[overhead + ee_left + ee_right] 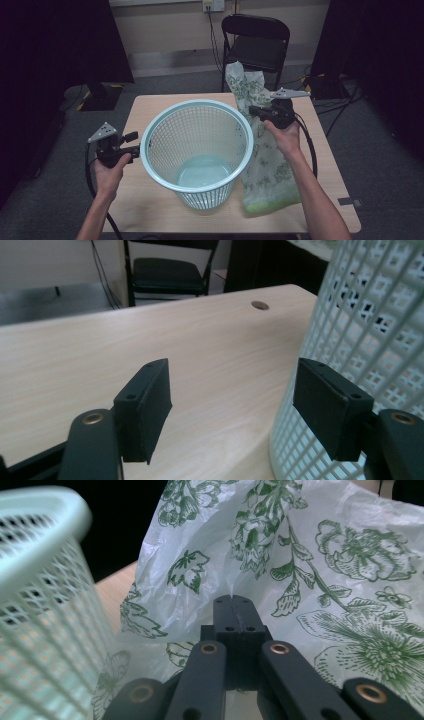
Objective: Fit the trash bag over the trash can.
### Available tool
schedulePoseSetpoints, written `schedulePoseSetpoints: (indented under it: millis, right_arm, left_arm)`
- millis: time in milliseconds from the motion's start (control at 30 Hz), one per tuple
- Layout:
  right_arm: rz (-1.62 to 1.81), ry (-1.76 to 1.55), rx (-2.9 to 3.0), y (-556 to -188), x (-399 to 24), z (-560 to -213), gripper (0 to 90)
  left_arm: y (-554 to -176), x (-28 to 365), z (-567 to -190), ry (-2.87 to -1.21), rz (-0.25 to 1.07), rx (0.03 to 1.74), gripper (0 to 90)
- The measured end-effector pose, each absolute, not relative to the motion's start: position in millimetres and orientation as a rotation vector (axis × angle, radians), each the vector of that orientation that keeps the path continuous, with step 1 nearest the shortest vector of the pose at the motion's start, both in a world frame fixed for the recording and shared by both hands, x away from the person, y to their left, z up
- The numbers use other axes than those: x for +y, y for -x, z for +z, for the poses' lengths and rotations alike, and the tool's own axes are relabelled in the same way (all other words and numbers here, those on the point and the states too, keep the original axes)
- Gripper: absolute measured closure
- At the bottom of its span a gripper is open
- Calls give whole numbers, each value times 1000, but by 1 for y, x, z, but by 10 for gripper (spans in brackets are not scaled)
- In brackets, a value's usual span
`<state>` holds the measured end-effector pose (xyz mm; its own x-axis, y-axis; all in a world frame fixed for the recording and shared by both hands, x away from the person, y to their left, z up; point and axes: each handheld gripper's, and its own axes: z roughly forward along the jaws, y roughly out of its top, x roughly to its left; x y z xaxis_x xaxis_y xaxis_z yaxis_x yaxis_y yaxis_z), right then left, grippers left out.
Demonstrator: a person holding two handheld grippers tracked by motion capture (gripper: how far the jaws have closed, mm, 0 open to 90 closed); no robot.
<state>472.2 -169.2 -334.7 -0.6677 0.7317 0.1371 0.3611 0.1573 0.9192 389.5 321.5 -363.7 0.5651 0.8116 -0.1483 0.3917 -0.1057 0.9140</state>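
A pale green mesh basket [196, 104] stands upright in the middle of the wooden table [145, 210]. To its right, a translucent plastic bag [267, 170] printed with green flowers hangs from my right gripper [254, 111], its lower end resting on the table. In the right gripper view, the right gripper [233, 605] is shut on a fold of the bag [325, 555], close beside the basket [40, 580]. My left gripper [134, 142] hovers left of the basket. In the left gripper view, the left gripper [232, 400] is open with nothing between its jaws, and the basket wall [370, 315] is just beyond one jaw.
A black folding chair [256, 40] stands behind the table's far edge, also seen in the left gripper view as the chair [167, 270]. A round hole [259, 305] is in the tabletop [150, 330]. Cables [345, 105] lie on the floor at right. Dark curtains flank the room.
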Motion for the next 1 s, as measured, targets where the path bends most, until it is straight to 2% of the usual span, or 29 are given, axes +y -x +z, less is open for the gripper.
schedulePoseSetpoints:
  millis: [300, 533, 800, 1000]
  right_arm:
    - [1583, -892, 2031, -449, -162, -293, 900]
    - [1630, -814, 2022, -439, -155, -268, 900]
    - [1734, -732, 2053, -429, -142, -260, 900]
    - [1745, -658, 2071, -422, -129, -248, 900]
  left_arm:
    - [-392, 334, -331, -1627, 536, 980, 315]
    - [-391, 326, -309, -1610, 569, 927, 314]
    - [-392, 304, -277, -1558, 566, 828, 286]
    - [-400, 273, -254, -1554, 492, 692, 220]
